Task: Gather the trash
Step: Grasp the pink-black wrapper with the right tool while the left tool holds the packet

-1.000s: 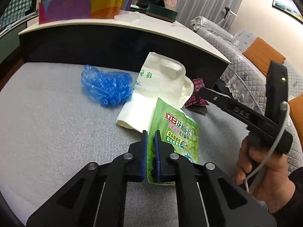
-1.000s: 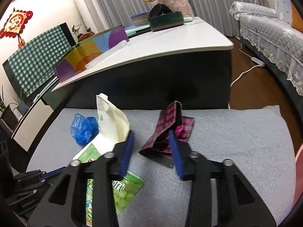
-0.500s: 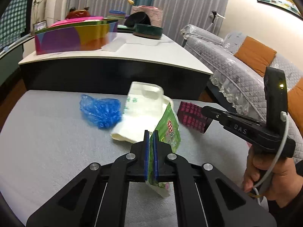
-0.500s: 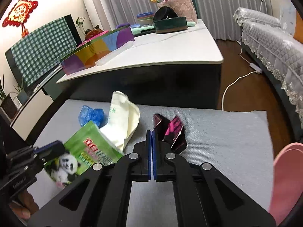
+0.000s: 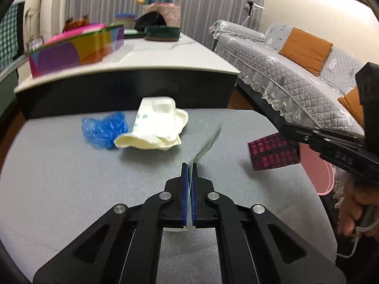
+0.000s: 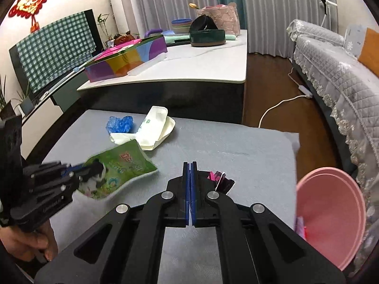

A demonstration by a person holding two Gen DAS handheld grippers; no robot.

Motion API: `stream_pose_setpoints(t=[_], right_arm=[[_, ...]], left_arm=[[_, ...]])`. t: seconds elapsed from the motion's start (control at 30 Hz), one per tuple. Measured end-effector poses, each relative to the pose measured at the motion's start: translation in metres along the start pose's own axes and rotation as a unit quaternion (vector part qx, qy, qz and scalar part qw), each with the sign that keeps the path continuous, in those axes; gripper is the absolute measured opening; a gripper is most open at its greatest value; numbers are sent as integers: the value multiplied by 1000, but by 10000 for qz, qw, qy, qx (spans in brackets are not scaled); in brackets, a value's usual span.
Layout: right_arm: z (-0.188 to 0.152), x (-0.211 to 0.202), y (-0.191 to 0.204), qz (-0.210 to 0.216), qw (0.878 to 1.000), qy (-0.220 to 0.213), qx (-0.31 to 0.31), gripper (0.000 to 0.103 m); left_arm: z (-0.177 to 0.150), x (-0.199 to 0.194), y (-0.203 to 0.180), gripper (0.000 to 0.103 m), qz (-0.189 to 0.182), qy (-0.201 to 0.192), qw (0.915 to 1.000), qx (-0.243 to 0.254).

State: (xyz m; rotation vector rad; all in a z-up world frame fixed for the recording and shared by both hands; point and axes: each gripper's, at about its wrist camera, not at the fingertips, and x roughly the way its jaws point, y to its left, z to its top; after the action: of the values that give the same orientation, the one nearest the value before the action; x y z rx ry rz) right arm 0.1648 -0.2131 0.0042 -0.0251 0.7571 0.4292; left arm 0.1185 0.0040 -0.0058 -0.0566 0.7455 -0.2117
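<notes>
Grey cloth covers the low counter [image 5: 59, 177] where the litter lies, with a sofa off to one side and a long white-topped table behind.

Start at the left gripper [image 5: 189, 172]: its blue fingers [image 5: 185, 189] are clenched on the green snack pouch [image 6: 118, 168], which that camera sees edge-on as a thin sliver running straight ahead from the tips; the other camera shows its printed face held clear of the cloth. The right gripper [image 6: 190, 172] is likewise clamped, pinching the black-and-pink wrapper [image 5: 274, 151], which sticks out just to the right of its fingertips and hangs in the air.

Further out, ahead and to the left of both pairs of fingers, the cream paper bag [image 5: 156, 127] lies slumped on the cloth, touching the crumpled blue plastic [image 5: 104, 130] beside it.

What the coming drop seems to turn on is the pink bin [image 6: 331, 215]: it stands off the counter's edge, low and to the right of the right fingers, so the right hand is much the nearer. The pouch's long axis points away from its fingers, and the left hand would have to cross the counter rightward to reach the rim.
</notes>
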Motion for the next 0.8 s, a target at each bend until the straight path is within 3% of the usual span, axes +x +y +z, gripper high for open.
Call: stream_pose_setpoints(t=[0.2,0.4,0.8], right_arm=[[-1,-28,2,-46,9998,-165,-67,1],[-10,-47,7,-22,9986,-524,-69,1],[-12,-68,4,-80,9963,-844,-107,1]], left_arm=[[2,-18,-12,2,125,-191,9996,194],[-1,-36,-16,2,147,-355,9992,134],[-11,-54,-16,2,340,-456,9984,30]])
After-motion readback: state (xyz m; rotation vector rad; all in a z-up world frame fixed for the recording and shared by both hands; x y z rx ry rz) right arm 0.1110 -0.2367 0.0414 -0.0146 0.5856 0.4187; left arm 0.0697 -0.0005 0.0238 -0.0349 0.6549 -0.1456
